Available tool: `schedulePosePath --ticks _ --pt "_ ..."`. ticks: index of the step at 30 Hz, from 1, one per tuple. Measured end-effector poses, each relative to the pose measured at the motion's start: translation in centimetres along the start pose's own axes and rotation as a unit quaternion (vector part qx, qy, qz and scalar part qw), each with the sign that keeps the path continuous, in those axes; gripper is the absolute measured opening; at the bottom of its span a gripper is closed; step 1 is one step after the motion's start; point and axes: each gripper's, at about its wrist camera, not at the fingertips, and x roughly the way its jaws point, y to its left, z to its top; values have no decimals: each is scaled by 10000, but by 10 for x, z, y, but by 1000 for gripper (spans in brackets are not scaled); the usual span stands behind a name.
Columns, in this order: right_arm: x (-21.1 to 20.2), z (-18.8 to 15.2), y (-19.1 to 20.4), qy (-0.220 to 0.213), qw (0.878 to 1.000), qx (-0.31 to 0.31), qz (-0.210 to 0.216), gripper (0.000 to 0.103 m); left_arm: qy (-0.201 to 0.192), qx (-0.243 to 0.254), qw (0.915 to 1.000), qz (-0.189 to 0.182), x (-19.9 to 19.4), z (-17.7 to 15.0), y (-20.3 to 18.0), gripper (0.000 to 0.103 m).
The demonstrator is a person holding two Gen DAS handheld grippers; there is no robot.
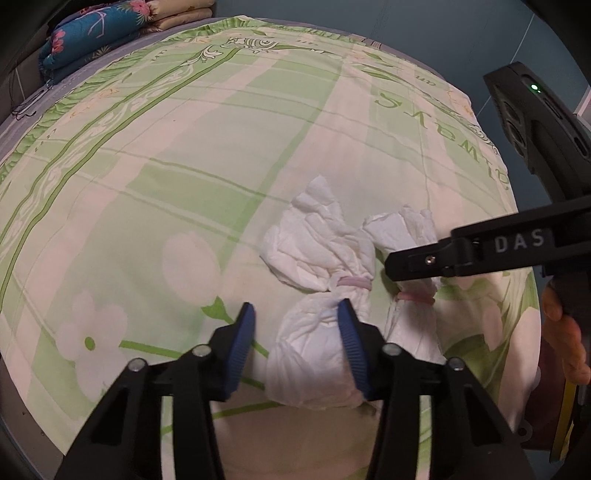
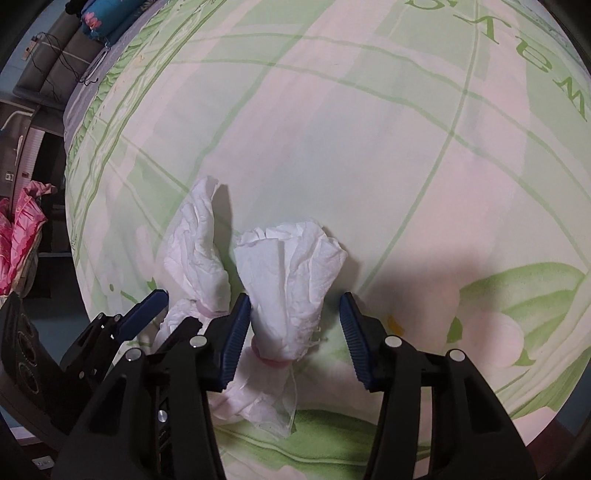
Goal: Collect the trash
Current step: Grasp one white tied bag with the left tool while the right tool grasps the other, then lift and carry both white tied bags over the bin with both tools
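Observation:
Two crumpled white tissue bundles, each tied with a pink band, lie side by side on a green floral bed sheet (image 1: 221, 155). My left gripper (image 1: 297, 343) stands over the left bundle (image 1: 314, 362). Its right pad touches the tissue and its left pad stands clear of it, so it is open. My right gripper (image 2: 295, 332) is open around the right bundle (image 2: 291, 273), with the left pad against the tissue and a gap at the right pad. The right bundle (image 1: 402, 229) also shows under a finger (image 1: 417, 260) of the right gripper. The left bundle (image 2: 195, 251) rises beside my left gripper (image 2: 173, 314).
Folded quilts (image 1: 92, 33) sit at the far corner of the bed. A pink bag (image 2: 18, 243) stands on the floor left of the bed. A person's hand (image 1: 565, 332) holds the right gripper's handle. The sheet (image 2: 369, 147) stretches flat beyond the bundles.

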Motion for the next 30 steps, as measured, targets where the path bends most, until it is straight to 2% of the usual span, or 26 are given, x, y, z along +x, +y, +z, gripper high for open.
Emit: schedulePosePath --ticks 1,4,10,14,17,24,30 --pt "1 0 1 -7 10000 -12 -51 45 8 4 10000 -26 0 0 0 30" --pt "1 0 3 -49 9998 -29 -209 39 -2 37 10000 -65 -1 -2 -4 20" --pt "2 -2 3 -129 9995 36 -281 26 -31 44 10000 -18 -4 -4 -3 8" --pt "-1 -6 6 -250 9992 8 -327 16 -41 -63 9999 -71 -7 -3 1 6" --pt "-6 -9 8 -350 9988 -38 -341 14 -75 -96 9999 -74 -10 -4 2 5" --pt "-33 -20 3 -651 9976 46 -224 13 -295 -60 9995 -80 -29 -8 1 4" --pt "-66 -44 -11 -945 9954 117 -131 13 -488 -64 9987 -105 -54 -12 -2 4"
